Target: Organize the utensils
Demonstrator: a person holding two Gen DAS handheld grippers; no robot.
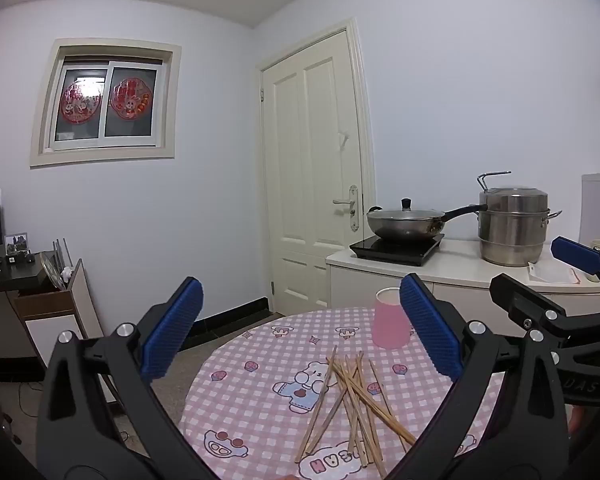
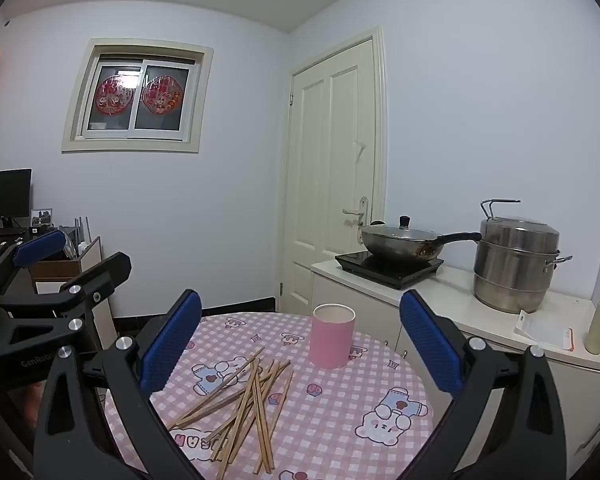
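We see the chopsticks (image 1: 350,398) lying in a loose crossed heap on the checked cloth of the round worktop (image 1: 260,408), with the pink cup (image 2: 332,335) upright just beyond them and apart from the heap. Our left gripper (image 1: 300,328) hangs above the near edge with its blue fingers (image 1: 172,328) spread wide and holding nothing. Our right gripper (image 2: 300,344) is beside it, likewise wide apart and empty, and behind the cup stand a wok (image 2: 404,242) and a steamer (image 2: 516,264).

Even, cool indoor light; soft shadows. Strong fisheye bending, dark vignette corners. Sharp focus, window (image 1: 106,98) dark.
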